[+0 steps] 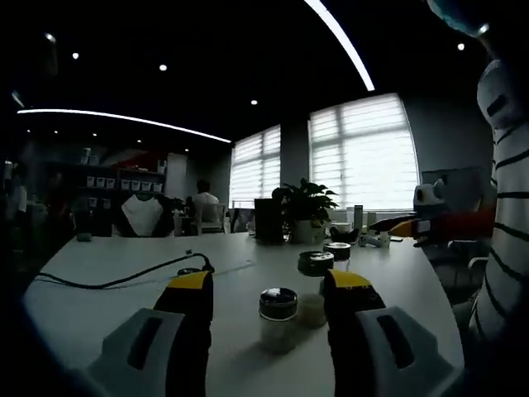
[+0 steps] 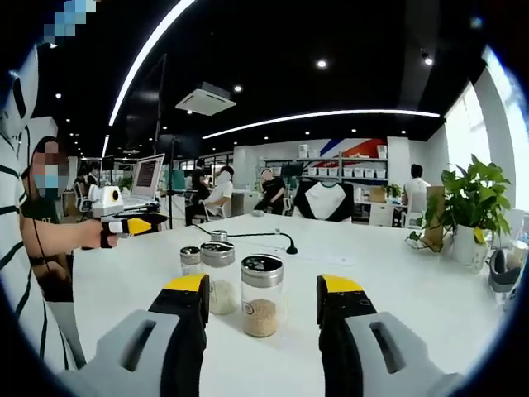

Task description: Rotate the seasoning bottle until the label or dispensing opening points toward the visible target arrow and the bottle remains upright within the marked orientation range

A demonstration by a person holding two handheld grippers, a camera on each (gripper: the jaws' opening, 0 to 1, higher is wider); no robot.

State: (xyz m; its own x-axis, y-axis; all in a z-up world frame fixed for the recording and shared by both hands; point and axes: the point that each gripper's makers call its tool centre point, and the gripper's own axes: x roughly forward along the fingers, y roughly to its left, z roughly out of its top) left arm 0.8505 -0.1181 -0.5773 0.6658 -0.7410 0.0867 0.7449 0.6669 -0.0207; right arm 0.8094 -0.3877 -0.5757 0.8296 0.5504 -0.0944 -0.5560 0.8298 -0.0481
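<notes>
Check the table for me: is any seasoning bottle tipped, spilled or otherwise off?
Nothing stands out. The three seasoning bottles stand upright with lids on, and I see no spill on the white table. The right tongs are open around the nearest bottle, not touching it. No target arrow is visible on the table.

The left gripper (image 1: 269, 291) and the right gripper (image 2: 261, 291) both have their fingers apart, holding nothing, pointing forward and level.

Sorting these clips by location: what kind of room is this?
Most likely an open-plan office: people sit at desks with a monitor, shelves line the far wall, and the seasoning jars stand on a large white table.
</notes>
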